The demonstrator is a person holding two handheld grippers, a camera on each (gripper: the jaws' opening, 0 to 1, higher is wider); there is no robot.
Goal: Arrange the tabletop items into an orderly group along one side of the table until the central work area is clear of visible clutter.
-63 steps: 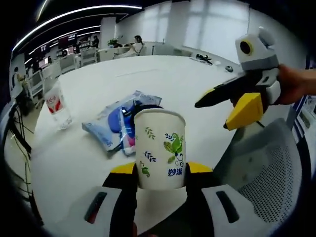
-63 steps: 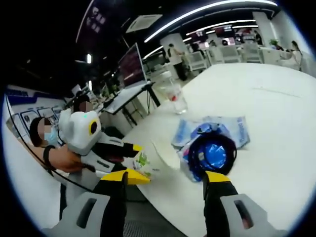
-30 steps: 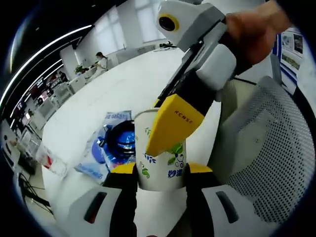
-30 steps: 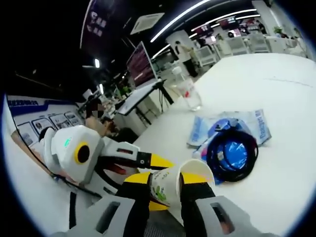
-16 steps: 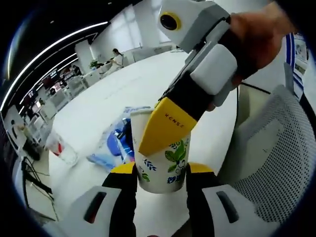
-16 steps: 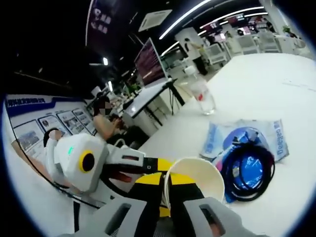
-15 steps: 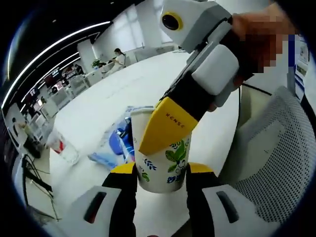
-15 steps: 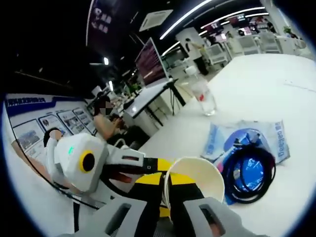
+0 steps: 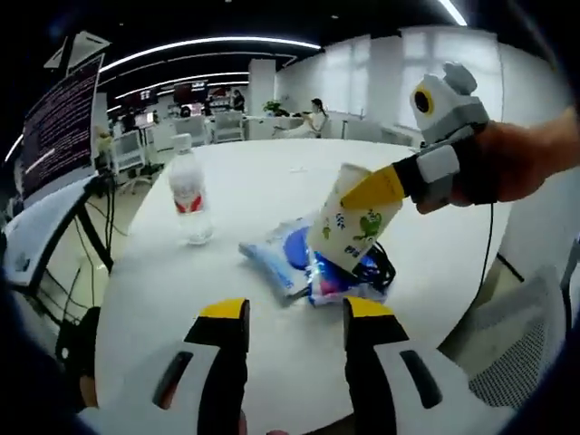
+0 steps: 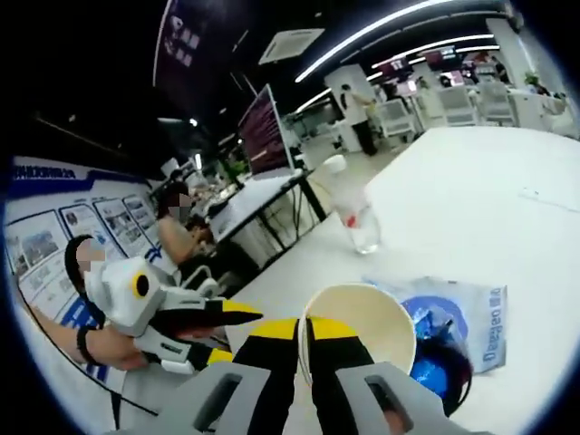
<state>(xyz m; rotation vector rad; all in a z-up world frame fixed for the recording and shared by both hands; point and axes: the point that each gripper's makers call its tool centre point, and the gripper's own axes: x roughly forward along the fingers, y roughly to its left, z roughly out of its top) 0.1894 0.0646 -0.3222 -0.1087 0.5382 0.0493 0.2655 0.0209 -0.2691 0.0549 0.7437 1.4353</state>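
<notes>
A white paper cup (image 9: 350,227) with a leaf print hangs tilted above the white table (image 9: 227,344). My right gripper (image 9: 364,194) comes in from the right, shut on the cup's rim. In the right gripper view the cup's open mouth (image 10: 358,328) sits beside my right gripper (image 10: 304,332), one jaw inside the rim. My left gripper (image 9: 296,313) stands open and empty near the table's front edge; it is also at the left (image 10: 228,335) in the right gripper view. Under the cup lie blue packets (image 9: 276,258) and a black cable coil (image 9: 379,265). A water bottle (image 9: 188,195) stands upright to the left.
A grey mesh chair (image 9: 530,349) is at the table's right edge. A dark monitor (image 9: 56,113) and desks stand beyond the left edge. A person (image 10: 179,231) sits at a side desk near a screen (image 10: 259,127). The bottle (image 10: 350,214) and blue packet (image 10: 467,313) lie ahead.
My left gripper has let go of the cup and drawn back, now open. My right gripper keeps the cup by its rim and has carried it away over the packets.
</notes>
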